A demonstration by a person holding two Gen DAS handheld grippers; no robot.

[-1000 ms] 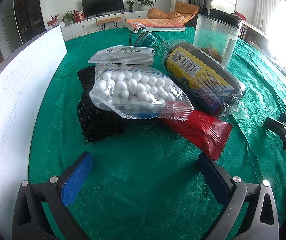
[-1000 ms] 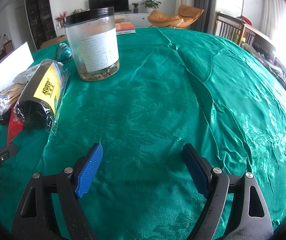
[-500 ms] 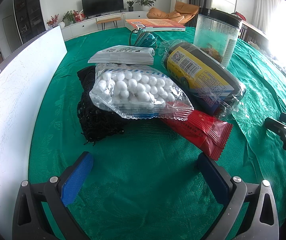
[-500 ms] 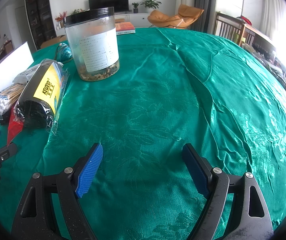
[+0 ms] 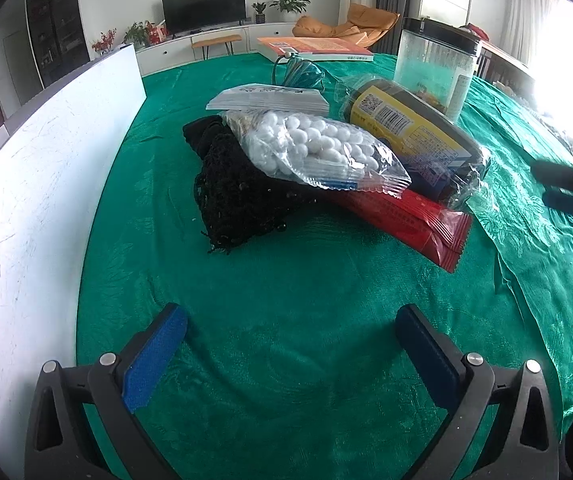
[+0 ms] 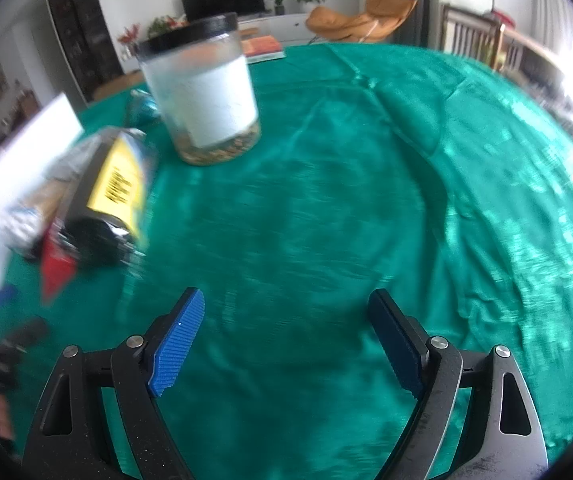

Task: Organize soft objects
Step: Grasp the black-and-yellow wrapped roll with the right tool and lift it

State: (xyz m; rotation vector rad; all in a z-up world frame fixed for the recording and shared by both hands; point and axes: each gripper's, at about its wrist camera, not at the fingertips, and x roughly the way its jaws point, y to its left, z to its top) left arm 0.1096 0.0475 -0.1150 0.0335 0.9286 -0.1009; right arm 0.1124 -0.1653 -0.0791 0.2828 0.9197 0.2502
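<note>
Low over the green tablecloth [image 5: 286,320], both grippers [image 5: 291,334] [image 6: 286,330] hold jaws wide apart, gripping nothing.

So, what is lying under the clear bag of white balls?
The bag of white balls rests on a black mesh bundle and the red packet. How far each reaches underneath is covered.

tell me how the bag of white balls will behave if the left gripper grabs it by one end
The bag of white balls looks like thin clear film around loose pieces, so it would probably sag and its contents shift toward the low end. The glossy film may be slippery between the pads. It lies across the black mesh and red packet, so lifting it might nudge them.
</note>
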